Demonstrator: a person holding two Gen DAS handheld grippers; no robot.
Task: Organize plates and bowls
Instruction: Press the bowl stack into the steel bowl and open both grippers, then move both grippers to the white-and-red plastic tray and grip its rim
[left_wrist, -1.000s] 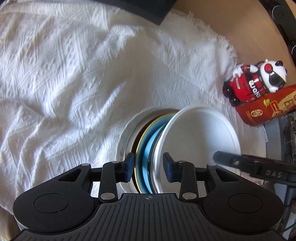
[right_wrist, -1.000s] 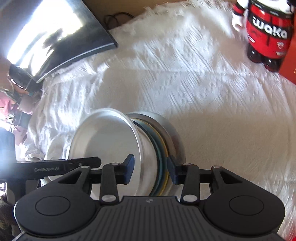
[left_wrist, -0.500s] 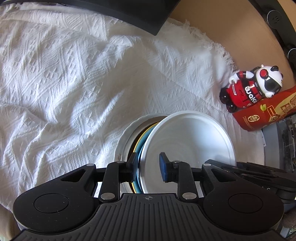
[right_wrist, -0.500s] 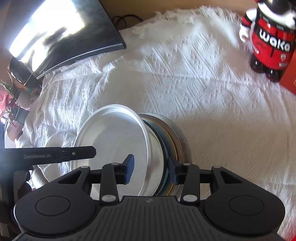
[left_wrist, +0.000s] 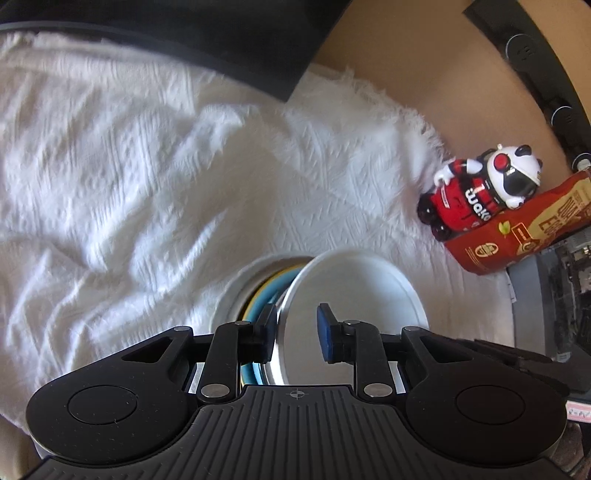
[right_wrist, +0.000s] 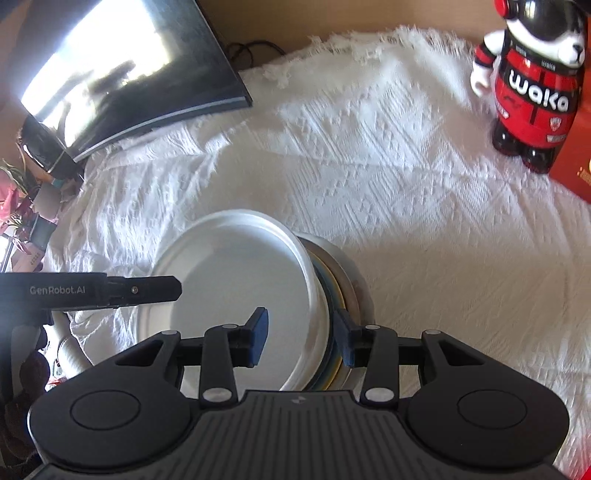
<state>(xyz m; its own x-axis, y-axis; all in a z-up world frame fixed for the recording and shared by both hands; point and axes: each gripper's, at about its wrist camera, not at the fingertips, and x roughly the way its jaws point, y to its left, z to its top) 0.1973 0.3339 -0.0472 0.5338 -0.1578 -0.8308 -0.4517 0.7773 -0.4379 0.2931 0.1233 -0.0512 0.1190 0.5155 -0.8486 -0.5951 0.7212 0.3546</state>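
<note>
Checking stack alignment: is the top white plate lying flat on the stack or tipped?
Tipped. The top white plate stands raised off the coloured plates below, which show in the gap on one side, in both wrist views.

Bright sunlight, glare on the monitor, blurred fisheye edges.

White top plate over blue and yellow plates; white cloth with woven diamond pattern; red, black and white panda figure; red carton; blue gripper pads.
</note>
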